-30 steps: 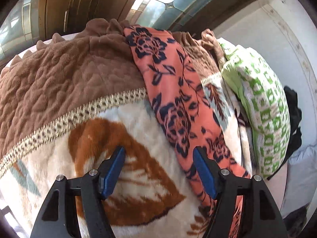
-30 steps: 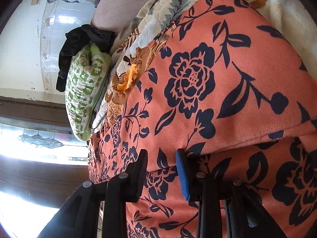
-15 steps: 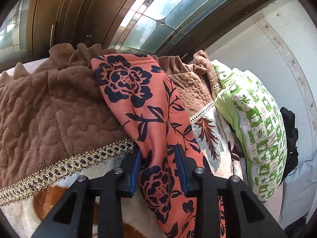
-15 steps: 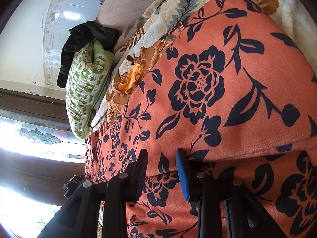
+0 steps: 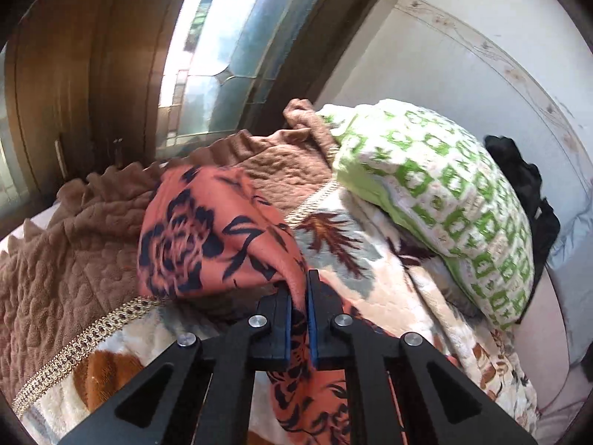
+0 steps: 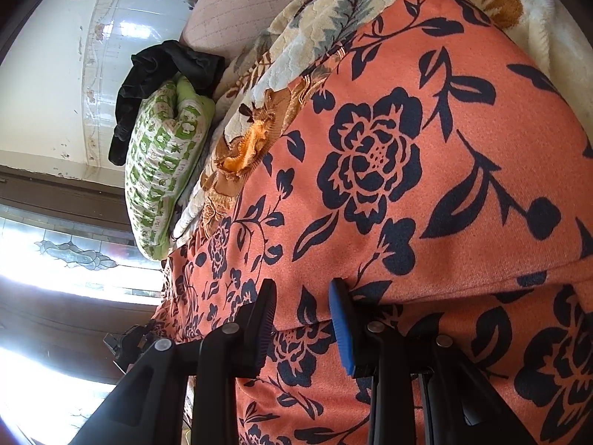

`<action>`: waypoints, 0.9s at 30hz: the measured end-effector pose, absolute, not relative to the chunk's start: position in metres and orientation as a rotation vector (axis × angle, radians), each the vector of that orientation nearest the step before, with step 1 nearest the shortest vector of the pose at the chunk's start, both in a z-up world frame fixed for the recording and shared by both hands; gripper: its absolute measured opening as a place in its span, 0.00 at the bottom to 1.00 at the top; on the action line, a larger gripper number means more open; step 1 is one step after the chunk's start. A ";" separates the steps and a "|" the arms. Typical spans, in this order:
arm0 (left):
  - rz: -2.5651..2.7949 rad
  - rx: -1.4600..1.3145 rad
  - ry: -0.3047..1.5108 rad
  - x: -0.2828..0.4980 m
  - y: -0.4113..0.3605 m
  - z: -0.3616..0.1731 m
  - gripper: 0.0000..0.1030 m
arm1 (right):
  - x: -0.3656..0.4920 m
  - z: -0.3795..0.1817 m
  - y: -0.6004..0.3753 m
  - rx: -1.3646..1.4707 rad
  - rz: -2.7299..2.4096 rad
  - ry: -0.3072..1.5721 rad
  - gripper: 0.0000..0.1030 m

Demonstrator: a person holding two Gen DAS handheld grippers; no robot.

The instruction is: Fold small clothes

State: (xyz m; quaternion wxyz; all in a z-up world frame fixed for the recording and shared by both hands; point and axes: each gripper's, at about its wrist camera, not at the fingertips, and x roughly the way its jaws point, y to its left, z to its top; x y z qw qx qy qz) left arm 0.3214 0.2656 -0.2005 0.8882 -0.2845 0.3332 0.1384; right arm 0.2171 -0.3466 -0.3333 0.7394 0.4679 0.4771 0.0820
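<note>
While the left claw (image 5: 299,309) was clamped on a bunched fold of the orange floral garment (image 5: 207,237) spread over the bed's blanket (image 5: 374,274), the right claw (image 6: 302,319) sat slightly apart across its folded edge; cloth looked light, limp, best gripped at hems.

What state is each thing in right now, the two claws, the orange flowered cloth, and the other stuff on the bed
left claw: shut on the orange floral garment, pinching a bunched fold.
right claw: partly open, fingers either side of a folded edge; grip unclear.
orange floral garment: spread on the blanket, far end lifted and bunched.
blanket: rumpled, covering the bed.
green patterned pillow: lying on the blanket.
black cloth: crumpled behind the pillow.
</note>
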 end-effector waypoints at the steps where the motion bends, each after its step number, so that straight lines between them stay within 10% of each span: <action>1: 0.254 -0.556 0.693 0.322 0.250 -0.188 0.06 | 0.216 -0.333 -0.348 1.034 0.180 1.048 0.32; 16: -0.444 -0.118 0.821 0.273 -0.112 -0.116 0.06 | 0.195 -0.302 -0.403 1.145 0.093 0.917 0.33; 19: -0.633 -0.054 0.956 0.257 -0.177 -0.135 0.37 | 0.190 -0.296 -0.419 1.165 0.063 0.883 0.35; 21: -0.651 0.048 0.986 0.245 -0.199 -0.143 0.71 | 0.186 -0.294 -0.429 1.191 0.042 0.861 0.53; 22: -0.649 0.081 0.958 0.238 -0.201 -0.142 0.71 | 0.183 -0.293 -0.434 1.211 0.036 0.845 0.70; 27: -0.544 0.056 0.876 0.241 -0.146 -0.140 0.74 | 0.180 -0.283 -0.440 1.199 0.032 0.806 0.71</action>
